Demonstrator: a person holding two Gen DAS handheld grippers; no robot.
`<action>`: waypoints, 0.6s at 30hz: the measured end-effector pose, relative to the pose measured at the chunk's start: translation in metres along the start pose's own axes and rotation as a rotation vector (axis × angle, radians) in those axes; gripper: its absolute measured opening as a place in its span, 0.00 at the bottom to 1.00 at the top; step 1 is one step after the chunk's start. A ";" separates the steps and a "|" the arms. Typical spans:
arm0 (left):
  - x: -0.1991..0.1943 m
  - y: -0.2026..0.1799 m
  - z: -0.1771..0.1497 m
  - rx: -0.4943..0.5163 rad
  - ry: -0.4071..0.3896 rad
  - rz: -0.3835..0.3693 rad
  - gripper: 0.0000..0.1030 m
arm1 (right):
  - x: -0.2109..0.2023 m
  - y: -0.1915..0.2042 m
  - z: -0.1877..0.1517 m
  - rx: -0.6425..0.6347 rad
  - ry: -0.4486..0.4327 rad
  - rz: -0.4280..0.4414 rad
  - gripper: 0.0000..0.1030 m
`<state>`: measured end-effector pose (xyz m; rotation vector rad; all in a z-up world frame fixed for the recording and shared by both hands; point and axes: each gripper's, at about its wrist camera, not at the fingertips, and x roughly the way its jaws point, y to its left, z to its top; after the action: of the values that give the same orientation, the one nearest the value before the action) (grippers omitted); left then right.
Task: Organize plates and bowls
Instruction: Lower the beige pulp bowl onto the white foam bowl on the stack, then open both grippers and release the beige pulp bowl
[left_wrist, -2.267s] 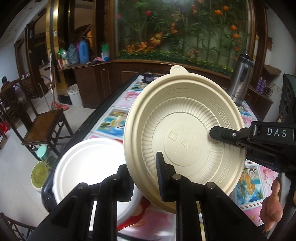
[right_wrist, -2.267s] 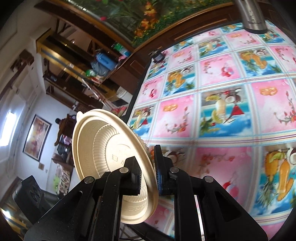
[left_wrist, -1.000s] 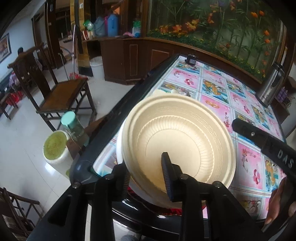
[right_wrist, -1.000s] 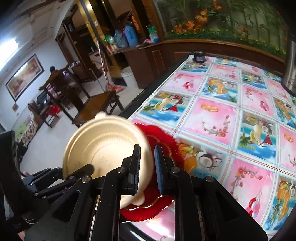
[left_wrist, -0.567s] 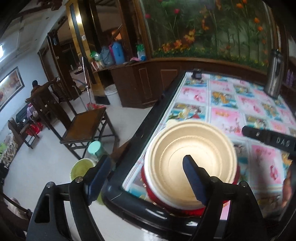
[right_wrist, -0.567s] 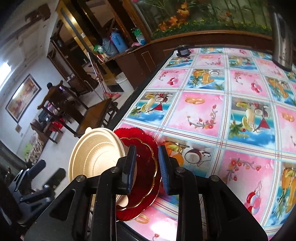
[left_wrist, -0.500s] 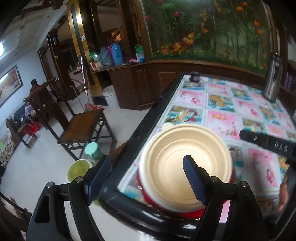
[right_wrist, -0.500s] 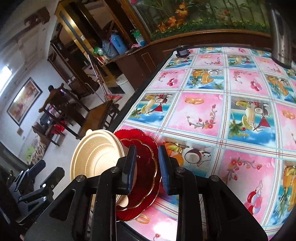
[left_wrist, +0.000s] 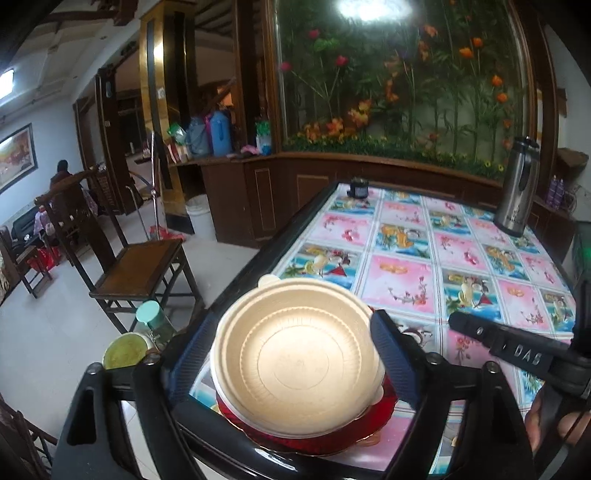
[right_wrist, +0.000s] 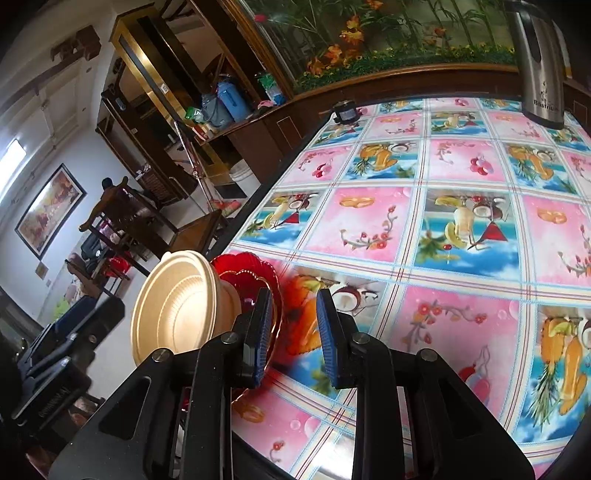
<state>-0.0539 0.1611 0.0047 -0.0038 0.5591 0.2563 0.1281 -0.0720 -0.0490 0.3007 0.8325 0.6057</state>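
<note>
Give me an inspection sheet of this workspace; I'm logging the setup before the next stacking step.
Surface: table under a pink-and-blue fruit-print cloth, dark raised edge.
Job's things: beige bowl upright, stacked on a red plate at the near left corner; a white rim shows between them.
Clutter: steel thermos at the far right; small dark jar at the far edge.
Grippers: left gripper jaws wide apart around the bowl, not gripping; right gripper jaws apart, holding nothing.
Cables: nothing seen.
Surroundings: wooden chair, white bin, flower display.
</note>
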 end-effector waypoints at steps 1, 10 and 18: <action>-0.002 0.001 0.000 -0.005 -0.007 0.005 0.91 | 0.001 0.003 -0.002 -0.009 0.005 0.014 0.24; -0.011 0.013 -0.001 -0.037 -0.077 0.062 1.00 | -0.010 0.049 -0.014 -0.157 -0.036 0.083 0.24; -0.012 0.028 -0.001 -0.095 -0.079 0.065 1.00 | -0.016 0.074 -0.023 -0.250 -0.059 0.079 0.24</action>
<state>-0.0710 0.1848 0.0118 -0.0678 0.4689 0.3446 0.0745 -0.0229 -0.0193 0.1233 0.6822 0.7637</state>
